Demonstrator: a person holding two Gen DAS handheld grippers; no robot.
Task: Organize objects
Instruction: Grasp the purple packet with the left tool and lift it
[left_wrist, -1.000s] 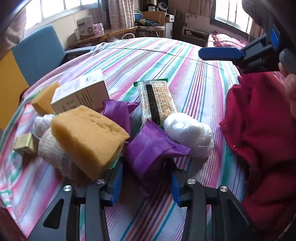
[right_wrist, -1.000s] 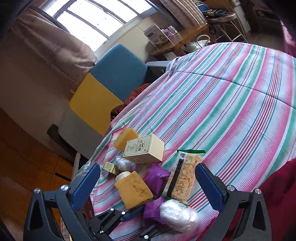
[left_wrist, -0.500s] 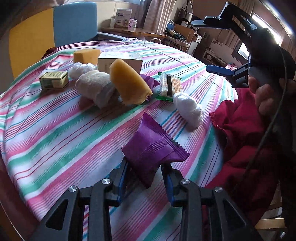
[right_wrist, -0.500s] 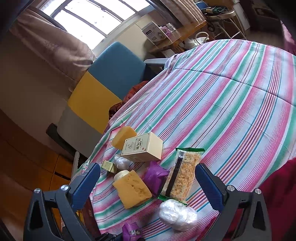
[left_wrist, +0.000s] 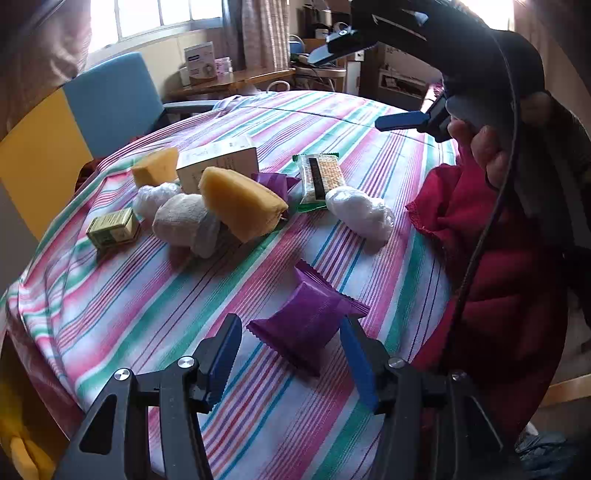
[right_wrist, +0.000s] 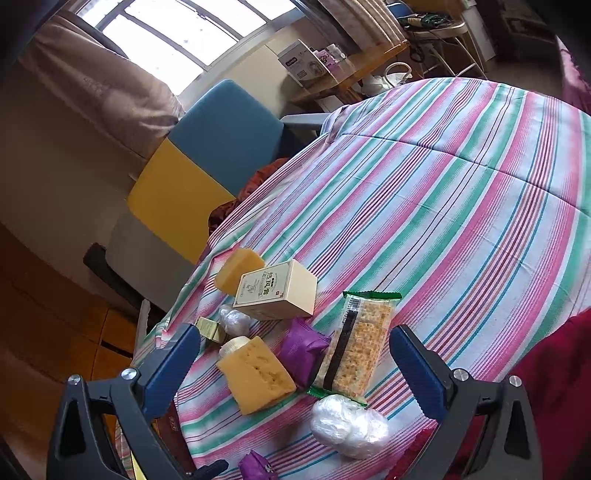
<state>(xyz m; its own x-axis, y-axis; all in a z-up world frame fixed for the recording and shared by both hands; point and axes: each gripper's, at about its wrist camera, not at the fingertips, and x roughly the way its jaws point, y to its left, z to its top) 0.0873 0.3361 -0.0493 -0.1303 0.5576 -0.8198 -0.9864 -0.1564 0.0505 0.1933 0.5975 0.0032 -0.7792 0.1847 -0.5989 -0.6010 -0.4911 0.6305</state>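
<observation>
Purple snack packet (left_wrist: 308, 325), yellow sponge (left_wrist: 240, 203), white plastic bundle (left_wrist: 360, 212), on a pink, green and blue striped cloth (left_wrist: 155, 306).

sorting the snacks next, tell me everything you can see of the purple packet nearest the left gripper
The purple packet is a small pillow-shaped pouch of glossy wrapper with zigzag crimped ends, puffed in the middle and sealed as far as can be seen. It lies flat on the striped tablecloth, skewed, apart from the main cluster. It sits between the left gripper's blue fingers, whose jaws have just been opening; neither pad presses it now. The right wrist view shows only its corner.

sponges (left_wrist: 240, 206) 2 | purple packets (left_wrist: 308, 326) 2 | boxes (left_wrist: 218, 166) 2 | cracker pack (left_wrist: 321, 177) 1
</observation>
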